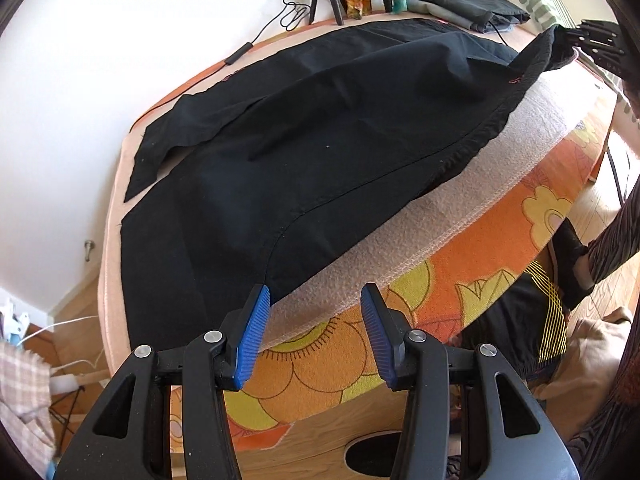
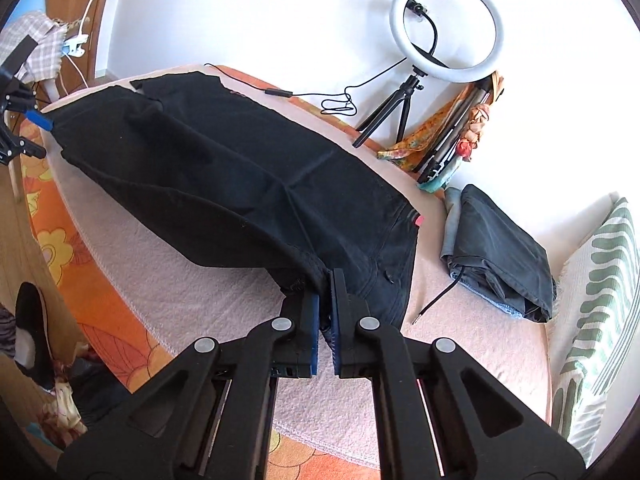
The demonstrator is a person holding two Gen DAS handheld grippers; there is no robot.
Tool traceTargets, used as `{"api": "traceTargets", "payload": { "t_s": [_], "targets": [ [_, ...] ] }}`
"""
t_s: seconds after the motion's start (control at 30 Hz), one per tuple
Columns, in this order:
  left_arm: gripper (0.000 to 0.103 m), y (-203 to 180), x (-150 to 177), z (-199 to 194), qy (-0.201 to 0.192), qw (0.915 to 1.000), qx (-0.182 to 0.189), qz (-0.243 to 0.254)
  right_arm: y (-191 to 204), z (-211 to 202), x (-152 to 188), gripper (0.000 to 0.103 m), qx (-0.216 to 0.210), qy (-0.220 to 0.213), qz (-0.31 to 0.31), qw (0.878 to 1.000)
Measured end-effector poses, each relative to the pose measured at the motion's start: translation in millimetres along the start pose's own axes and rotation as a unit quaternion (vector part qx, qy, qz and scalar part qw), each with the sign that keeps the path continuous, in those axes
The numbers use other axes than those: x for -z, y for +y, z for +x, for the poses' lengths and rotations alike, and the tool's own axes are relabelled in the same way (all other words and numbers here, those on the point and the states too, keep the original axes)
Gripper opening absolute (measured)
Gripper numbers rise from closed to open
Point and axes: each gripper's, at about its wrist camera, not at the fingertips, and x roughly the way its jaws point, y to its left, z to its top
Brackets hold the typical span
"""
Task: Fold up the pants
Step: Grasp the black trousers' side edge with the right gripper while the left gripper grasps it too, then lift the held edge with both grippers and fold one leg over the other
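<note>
Black woven pants [image 1: 320,128], spread lengthwise across pale pink fleece blanket [image 1: 460,200] on a raised surface. Beneath the blanket, orange floral cover [image 1: 480,264] draped over the near edge.

Left gripper [image 1: 316,312]: blue ribbed pads held apart, nothing between them. Positioned at the near edge of the surface, left pad just beside the hem corner of the pants, not clamped on it.

Right gripper [image 2: 325,300]: blue pads drawn together on the waistband end of the pants, black fabric pinched between them. Same gripper visible in the left wrist view at upper right, waistband corner lifted off the blanket and hanging from it [image 1: 576,40].

Upper leg laid over the lower leg, lower leg hem protruding at the far end. Small red tag [image 2: 419,221] at the waistband.

Other items on the surface: folded dark grey garment stack [image 2: 500,248] near the waistband end, apart from the pants; white ring light on black tripod [image 2: 446,28] against the wall, thin black cable [image 2: 340,100] trailing from it; green-and-white striped cushion [image 2: 600,300] beyond the stack.
</note>
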Motion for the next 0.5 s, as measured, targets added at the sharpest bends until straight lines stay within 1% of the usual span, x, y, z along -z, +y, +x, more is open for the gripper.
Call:
{"api": "traceTargets", "payload": {
  "t_s": [0.13, 0.2, 0.23, 0.3, 0.37, 0.4, 0.43, 0.5],
  "targets": [
    [0.046, 7.6, -5.6, 7.9, -0.005, 0.9996, -0.025, -0.016, -3.5, -1.0, -5.3, 0.004, 0.000, -0.007, 0.011, 1.000],
    [0.046, 11.9, -8.1, 13.1, -0.001, 0.9989, -0.044, -0.016, -4.3, -2.0, -6.7, 0.004, -0.001, -0.011, 0.016, 1.000],
    [0.046, 15.0, -8.9, 15.3, 0.001, 0.9987, -0.046, -0.021, -5.0, -2.4, -7.8, 0.004, -0.002, -0.012, 0.019, 1.000],
    [0.046, 22.8, -10.2, 18.7, -0.001, 0.9988, -0.035, -0.033, -7.0, -2.1, -7.3, 0.004, -0.002, -0.014, 0.027, 1.000],
    [0.035, 28.6, -10.2, 20.3, -0.010, 0.9988, -0.028, -0.038, -6.6, -3.2, -7.3, 0.004, -0.003, -0.016, 0.031, 0.999],
    [0.021, 30.3, -10.2, 20.2, -0.015, 0.9990, -0.022, -0.037, -6.1, -3.7, -7.4, 0.004, -0.002, -0.017, 0.031, 0.999],
    [0.011, 31.8, -10.4, 20.0, -0.021, 0.9989, -0.022, -0.035, -5.5, -4.7, -7.3, 0.004, -0.001, -0.018, 0.031, 0.999],
    [0.007, 35.6, -11.2, 15.0, -0.040, 0.9983, -0.015, -0.041, -4.7, -7.4, -6.5, 0.004, 0.001, -0.022, 0.033, 0.999]
  ]
}}
